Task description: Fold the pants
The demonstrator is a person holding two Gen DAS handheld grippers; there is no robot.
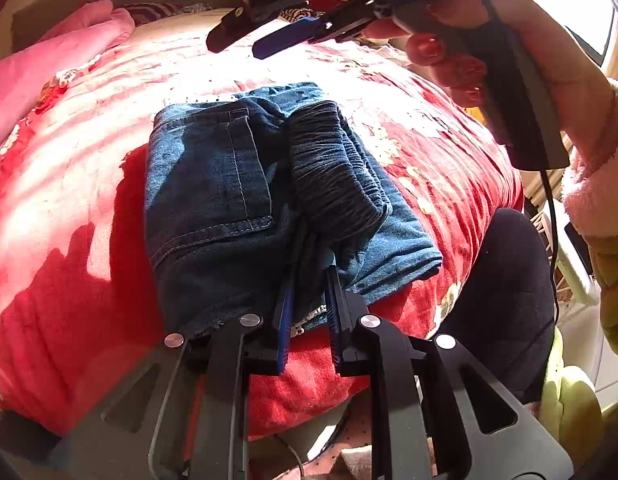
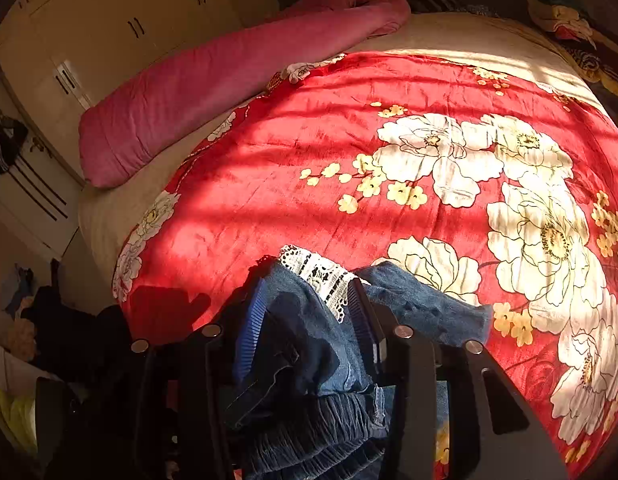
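While the folded jeans (image 1: 245,200) lie on the red bedspread (image 1: 69,184), the left tool (image 1: 309,280) clamps their near edge. The right tool (image 1: 261,40) hangs above them, released.

Rt gripper (image 2: 309,312) jaws apart, folded blue denim pants (image 2: 309,344) w/ white lace trim (image 2: 321,272) between them, on red floral blanket (image 2: 309,140). Pink rolled quilt (image 2: 213,84) far ahead-left.

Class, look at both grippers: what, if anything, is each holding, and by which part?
Left gripper pinches the folded jeans at their near edge, below the waistband. Right gripper is open, holding nothing.
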